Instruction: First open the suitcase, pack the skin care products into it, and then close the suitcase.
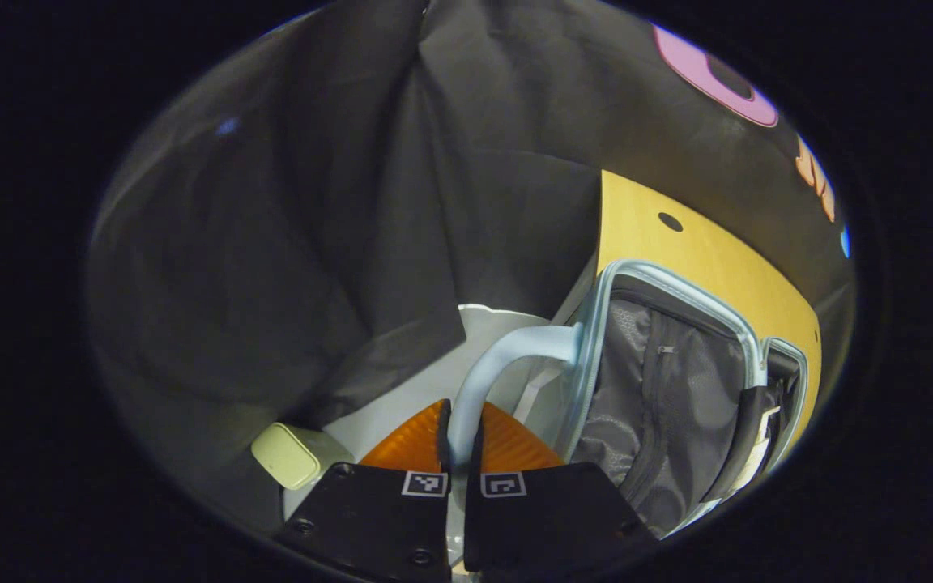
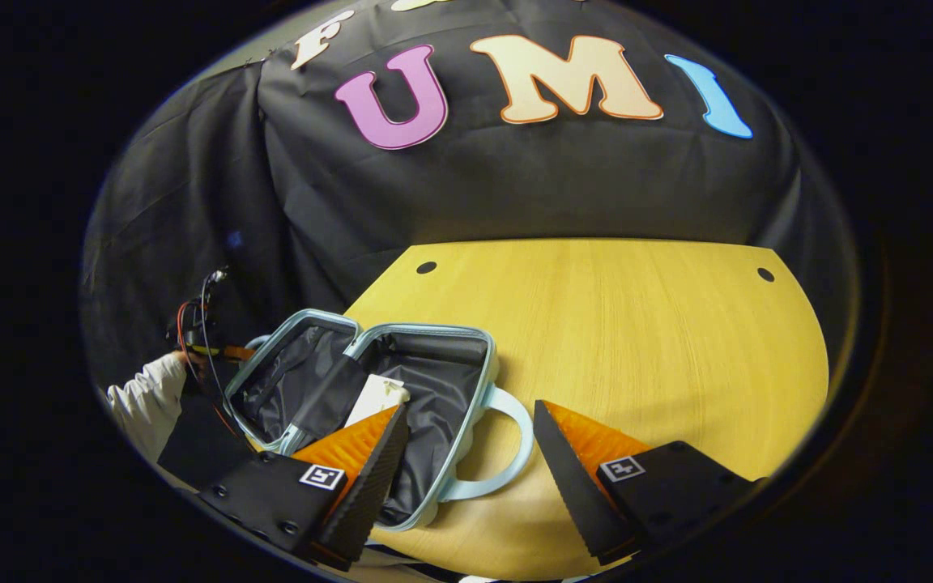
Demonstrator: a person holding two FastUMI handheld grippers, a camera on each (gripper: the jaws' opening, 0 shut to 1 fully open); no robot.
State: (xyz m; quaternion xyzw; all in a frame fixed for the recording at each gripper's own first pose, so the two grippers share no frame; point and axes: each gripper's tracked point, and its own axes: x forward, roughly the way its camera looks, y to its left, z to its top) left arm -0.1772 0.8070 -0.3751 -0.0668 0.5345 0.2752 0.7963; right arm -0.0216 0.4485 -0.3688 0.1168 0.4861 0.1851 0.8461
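We look down along the right gripper, whose two fingers stand wide apart above a yellow wooden table. Between them curves the pale blue handle of a small suitcase, lying open on the table's left part. Its dark lining shows, and a white box lies inside, just beyond the left finger. At far left, a white sleeve reaches toward the raised lid.

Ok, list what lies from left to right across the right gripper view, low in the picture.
Person's sleeve → open suitcase with a white item inside → suitcase handle → right gripper, open, over bare wooden table.
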